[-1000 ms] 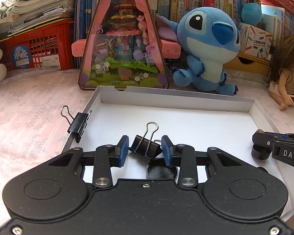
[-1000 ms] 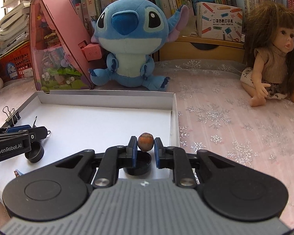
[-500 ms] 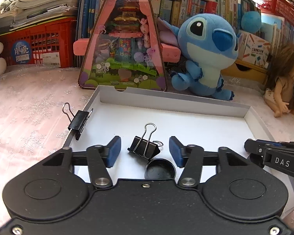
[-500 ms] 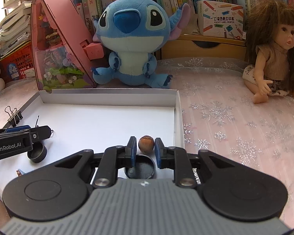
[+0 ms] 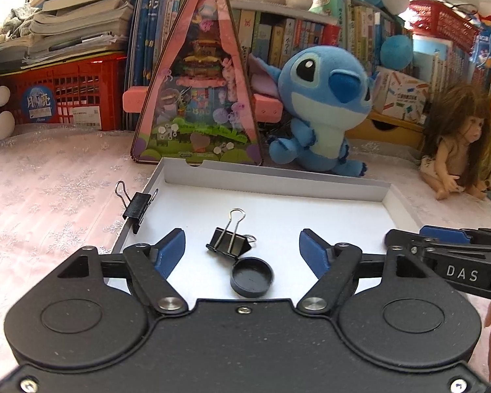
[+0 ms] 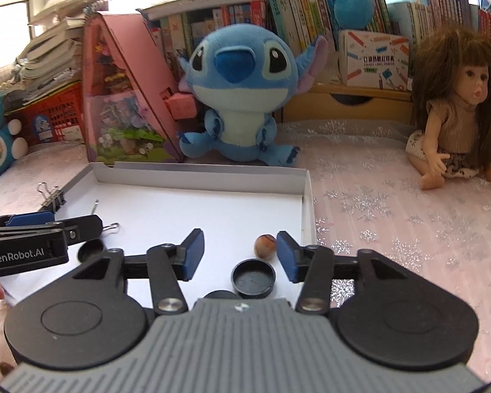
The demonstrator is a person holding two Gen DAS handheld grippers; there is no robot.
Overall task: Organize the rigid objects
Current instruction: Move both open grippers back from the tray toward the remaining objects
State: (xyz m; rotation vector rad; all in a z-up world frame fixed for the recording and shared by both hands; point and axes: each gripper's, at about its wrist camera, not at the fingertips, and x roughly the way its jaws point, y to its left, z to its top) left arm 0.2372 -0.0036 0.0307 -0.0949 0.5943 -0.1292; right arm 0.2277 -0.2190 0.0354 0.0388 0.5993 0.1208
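Both releases done: my left hand-held gripper (image 5: 242, 251), jaws just opening, stands spread around the black metal binder clip (image 5: 228, 240) lying free in the white cardboard tray (image 5: 278, 183); my right hand-held gripper (image 6: 240, 255) likewise gapes beside the smooth brown nut (image 6: 264, 245). Next I must back out cleanly, clearing the round black caps (image 6: 253, 277).

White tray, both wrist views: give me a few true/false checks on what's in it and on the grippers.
1. The left gripper clamps the binder clip. False: its jaws have just been opening; the clip lies free between them.
2. The hazelnut lies in the white tray. True.
3. A second binder clip sits on the tray's left wall. True.
4. The right gripper is shut on a black cap. False: open.
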